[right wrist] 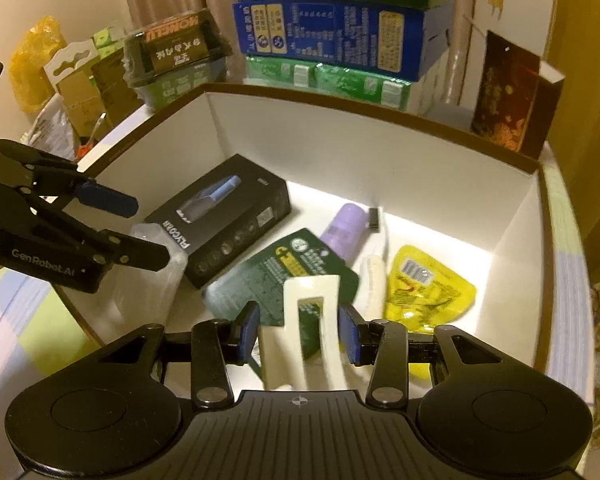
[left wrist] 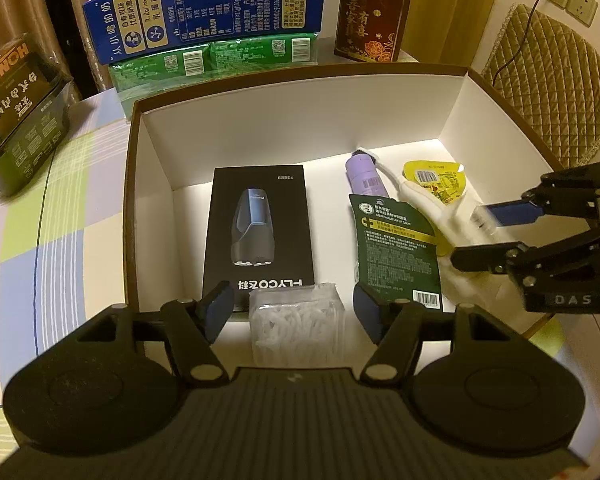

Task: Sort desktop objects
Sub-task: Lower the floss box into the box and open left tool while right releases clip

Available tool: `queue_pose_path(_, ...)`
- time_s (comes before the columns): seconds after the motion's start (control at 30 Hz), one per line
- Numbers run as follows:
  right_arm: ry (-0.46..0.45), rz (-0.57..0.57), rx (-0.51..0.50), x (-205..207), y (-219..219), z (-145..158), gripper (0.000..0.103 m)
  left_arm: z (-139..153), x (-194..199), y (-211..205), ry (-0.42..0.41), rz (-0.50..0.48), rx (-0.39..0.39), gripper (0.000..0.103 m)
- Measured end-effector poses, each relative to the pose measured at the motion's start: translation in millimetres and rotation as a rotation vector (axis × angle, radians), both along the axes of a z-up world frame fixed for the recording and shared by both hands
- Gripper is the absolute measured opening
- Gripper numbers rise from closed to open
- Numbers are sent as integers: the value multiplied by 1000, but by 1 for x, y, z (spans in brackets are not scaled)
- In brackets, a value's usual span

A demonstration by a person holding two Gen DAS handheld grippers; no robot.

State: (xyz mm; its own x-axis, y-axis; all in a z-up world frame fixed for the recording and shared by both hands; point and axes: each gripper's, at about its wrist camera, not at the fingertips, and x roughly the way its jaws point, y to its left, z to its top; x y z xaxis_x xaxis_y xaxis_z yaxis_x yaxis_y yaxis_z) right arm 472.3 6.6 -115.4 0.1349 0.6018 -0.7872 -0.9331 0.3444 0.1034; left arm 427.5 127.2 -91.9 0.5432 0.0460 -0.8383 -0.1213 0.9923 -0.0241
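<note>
The box [left wrist: 452, 120] was white inside, brown-rimmed; the shaver carton [left wrist: 259, 236] black, the tube [left wrist: 365, 178] lilac, the pouch [left wrist: 436, 182] yellow, the card [left wrist: 398, 252] dark green — the tablecloth [left wrist: 60, 208] checked lavender, green, white.

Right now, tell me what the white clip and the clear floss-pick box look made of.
White clip: apparently hard plastic, smooth and slightly glossy, moulded with a cut-out slot. Clear floss-pick box: likely rigid transparent plastic, since the white picks show through its walls.

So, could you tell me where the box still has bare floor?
Bare floor runs along the box's back wall and left of the shaver box. The right half is crowded: purple tube, green card, yellow pouch.
</note>
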Motion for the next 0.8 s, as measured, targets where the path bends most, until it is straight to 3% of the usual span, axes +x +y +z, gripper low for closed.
queue_pose_path(0.13, -18, -2, 4, -5, -3, 2, 68, -1, 1, -1, 2, -4, -1, 66)
queue_pose_path(0.37, -3, -43, -15, -2, -15, 7, 87, 1, -2, -4, 4, -7, -15, 72)
queue_pose_path(0.8, 6, -145, 9, 0, -36, 21, 97, 17, -6, -18, -11, -14, -9, 77)
